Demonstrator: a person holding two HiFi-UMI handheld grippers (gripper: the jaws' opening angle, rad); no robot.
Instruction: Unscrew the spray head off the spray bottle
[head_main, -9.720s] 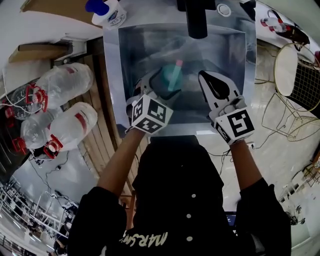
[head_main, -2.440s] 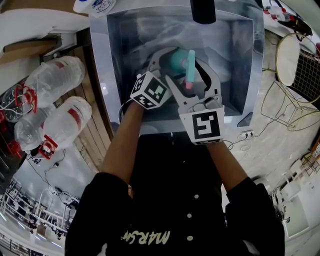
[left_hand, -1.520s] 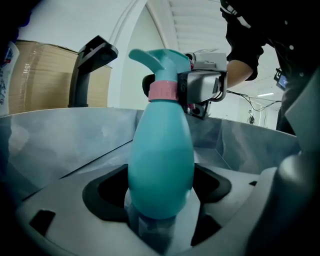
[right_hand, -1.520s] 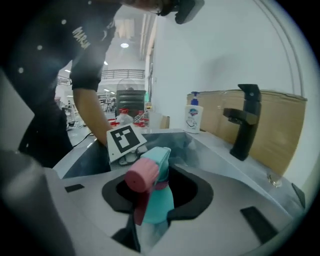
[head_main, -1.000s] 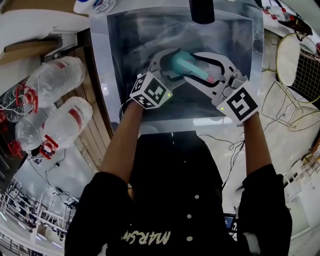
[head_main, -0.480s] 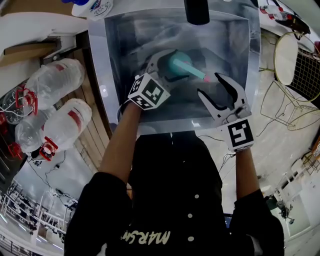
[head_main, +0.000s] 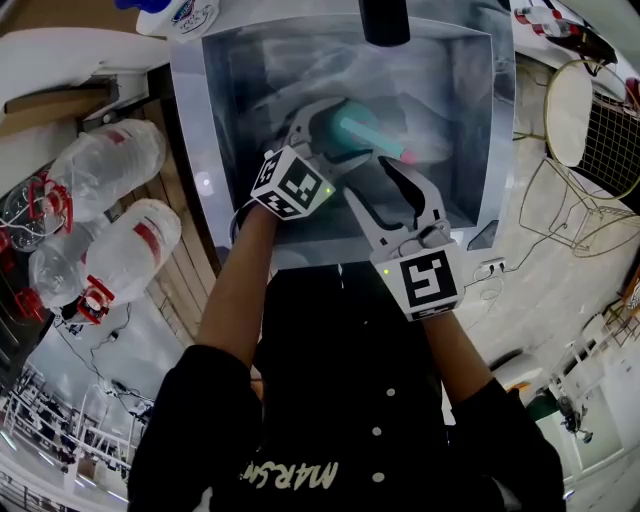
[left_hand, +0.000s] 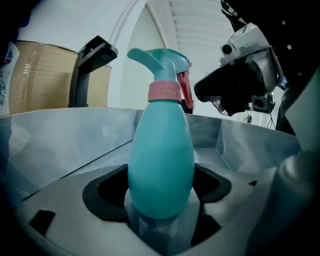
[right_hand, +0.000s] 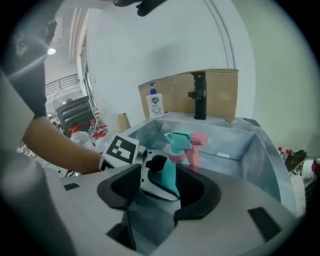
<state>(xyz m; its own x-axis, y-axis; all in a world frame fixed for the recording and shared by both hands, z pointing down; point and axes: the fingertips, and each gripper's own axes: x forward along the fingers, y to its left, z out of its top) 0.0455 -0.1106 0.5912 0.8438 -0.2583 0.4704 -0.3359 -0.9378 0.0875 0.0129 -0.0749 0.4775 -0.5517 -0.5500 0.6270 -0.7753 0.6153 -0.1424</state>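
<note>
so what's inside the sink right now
A teal spray bottle, gripped low by the left gripper. The right gripper is near its head, jaws just closing, nothing between them. The sink floor under them is hidden.

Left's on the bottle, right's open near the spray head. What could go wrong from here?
1. The right gripper is open, its fingers just closing slightly with nothing between them. It could land on the pink trigger rather than the pink collar and squirt instead of unscrewing.
2. The left gripper grips the spray bottle low on its smooth, rounded body. It might spin or tip under twist.
</note>
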